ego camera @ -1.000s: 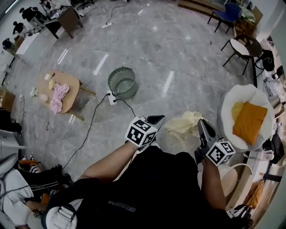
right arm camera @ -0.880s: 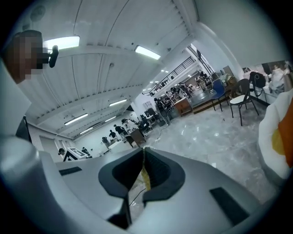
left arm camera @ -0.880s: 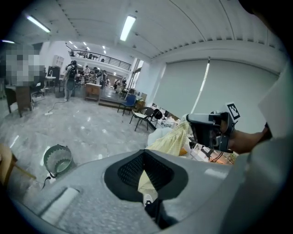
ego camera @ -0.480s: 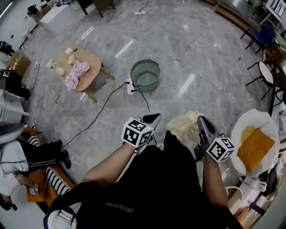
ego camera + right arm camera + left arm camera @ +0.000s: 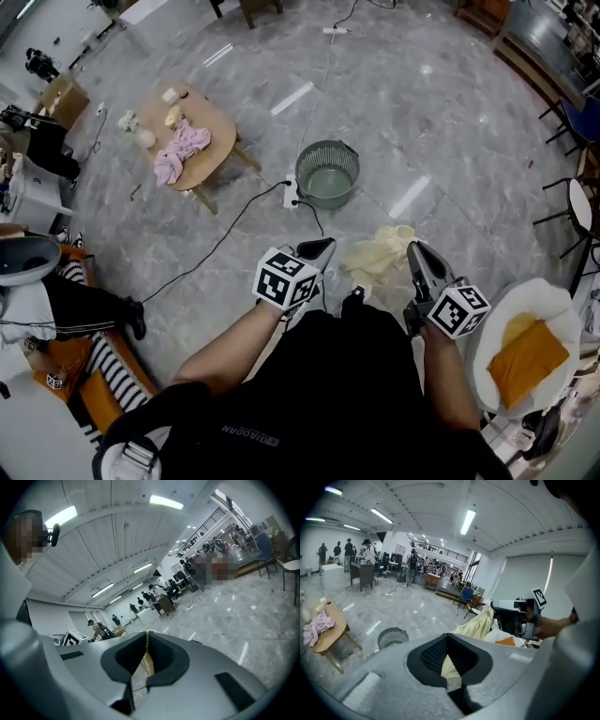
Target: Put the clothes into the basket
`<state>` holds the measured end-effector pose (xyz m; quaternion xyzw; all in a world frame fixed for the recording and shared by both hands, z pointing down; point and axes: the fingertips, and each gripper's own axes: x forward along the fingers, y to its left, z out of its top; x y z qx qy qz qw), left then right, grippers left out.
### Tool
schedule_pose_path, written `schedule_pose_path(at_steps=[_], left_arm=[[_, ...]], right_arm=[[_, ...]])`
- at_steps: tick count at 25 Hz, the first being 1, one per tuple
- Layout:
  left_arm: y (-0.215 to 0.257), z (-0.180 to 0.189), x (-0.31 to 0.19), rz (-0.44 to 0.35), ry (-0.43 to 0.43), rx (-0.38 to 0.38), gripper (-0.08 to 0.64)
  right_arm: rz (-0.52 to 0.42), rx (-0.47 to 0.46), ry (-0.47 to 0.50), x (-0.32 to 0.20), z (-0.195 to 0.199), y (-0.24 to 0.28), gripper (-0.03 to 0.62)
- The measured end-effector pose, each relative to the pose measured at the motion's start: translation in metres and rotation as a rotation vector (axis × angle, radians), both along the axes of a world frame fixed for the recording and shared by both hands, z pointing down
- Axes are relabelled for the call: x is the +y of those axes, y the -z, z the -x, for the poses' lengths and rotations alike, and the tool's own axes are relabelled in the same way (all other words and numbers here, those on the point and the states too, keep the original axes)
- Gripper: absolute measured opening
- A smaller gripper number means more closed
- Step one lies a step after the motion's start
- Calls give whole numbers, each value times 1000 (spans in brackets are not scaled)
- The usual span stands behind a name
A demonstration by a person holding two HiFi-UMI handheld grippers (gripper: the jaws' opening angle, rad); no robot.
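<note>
Left gripper [image 5: 317,253] and right gripper [image 5: 419,258]: both jaws clamped on pale yellow garment [image 5: 380,261], stretched between them. Basket [image 5: 327,174] on floor beyond.

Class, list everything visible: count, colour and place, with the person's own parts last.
basket: one, green, on the floor ahead.
yellow garment: one, pale yellow, held between both grippers.
pink garment: one, pink, on the table.
table: one, light wood, left of the basket.
orange cloth: one, orange, on a white cushion, lower right.
left hand-held gripper: grey, shut on the yellow garment.
right hand-held gripper: grey, shut on the yellow garment.
</note>
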<state>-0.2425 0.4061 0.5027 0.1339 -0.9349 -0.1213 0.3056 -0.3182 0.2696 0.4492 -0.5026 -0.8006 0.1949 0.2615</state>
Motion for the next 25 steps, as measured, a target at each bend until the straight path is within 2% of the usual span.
schedule_pose_path(at_steps=[7,11,18,25], left_arm=[[9,78,20,22,64,-3,1],[5,105,40,34,126,15,0],[3,113,73,56,227,47,1],[-2,102,99,54,268,66,0]], right_arm=[[-60,-20,114,25,73,-11,31],[-92,-33,181,50,114,-27,31],[-93,-8,225,91,158,-49,31],[-93,11,241,118,160,-54,31]])
